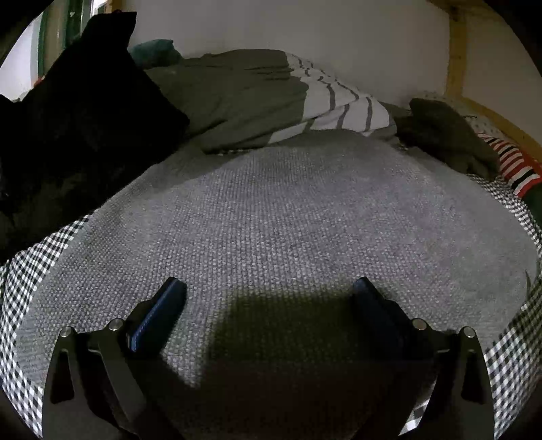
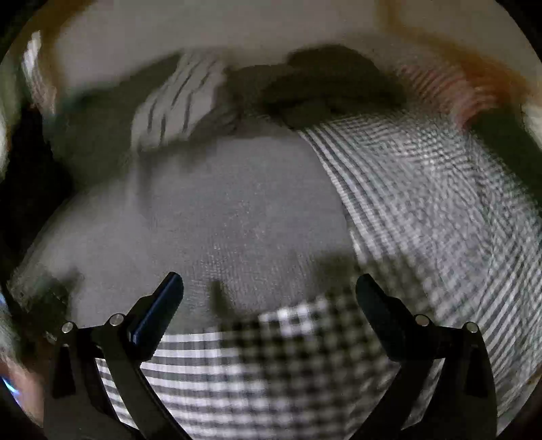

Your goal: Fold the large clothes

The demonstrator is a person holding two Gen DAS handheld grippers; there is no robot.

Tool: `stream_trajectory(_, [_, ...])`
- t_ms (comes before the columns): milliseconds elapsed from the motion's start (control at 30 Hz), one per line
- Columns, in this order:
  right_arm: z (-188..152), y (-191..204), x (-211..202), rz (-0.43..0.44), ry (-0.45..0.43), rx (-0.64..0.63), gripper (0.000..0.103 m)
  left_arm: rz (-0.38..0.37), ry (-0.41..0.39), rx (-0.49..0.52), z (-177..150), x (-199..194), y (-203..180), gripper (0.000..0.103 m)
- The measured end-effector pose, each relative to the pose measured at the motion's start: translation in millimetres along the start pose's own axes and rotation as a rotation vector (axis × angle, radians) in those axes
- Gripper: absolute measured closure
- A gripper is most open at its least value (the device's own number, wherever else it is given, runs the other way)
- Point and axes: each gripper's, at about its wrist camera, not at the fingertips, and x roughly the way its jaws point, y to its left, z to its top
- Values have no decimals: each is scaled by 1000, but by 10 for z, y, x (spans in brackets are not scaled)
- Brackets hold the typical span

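A large grey knitted garment (image 1: 271, 216) lies spread flat across a bed covered in a black-and-white checked sheet (image 1: 30, 270), and it fills most of the left wrist view. The left gripper (image 1: 269, 287) hangs just above the near part of that grey knit with its jaws spread wide and nothing between them, its shadow falling dark on the fabric below. Beyond the far edge of the knit, against a white wall (image 1: 305, 27), sits a rumpled olive-green cloth with a white, grey-striped panel (image 1: 257, 91); a black cushion (image 1: 81, 101) leans at the left, a crumpled dark olive garment (image 1: 447, 132) lies to the right, and a red, white and black striped piece (image 1: 515, 162) rests beside the pale wooden bed frame (image 1: 457, 50). The right wrist view is badly smeared by blur. The right gripper (image 2: 269, 284) is likewise wide apart and holds nothing; it hovers over the near right edge of the grey knit (image 2: 220, 210), where the checked sheet (image 2: 423, 203) shows under and to the right of the garment. The same olive and striped bundle (image 2: 183, 98) and dark olive heap (image 2: 332, 81) appear along the far side there.
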Motion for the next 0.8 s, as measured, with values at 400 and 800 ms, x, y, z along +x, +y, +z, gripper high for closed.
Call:
stream_trajectory(400, [-242,-700,598,617,78,810,3,-56,48,9,40,100,-609,4])
stream_trajectory(800, [-48,-599,845,365,34,880,7,-50,27,7,-5,66,-618,4])
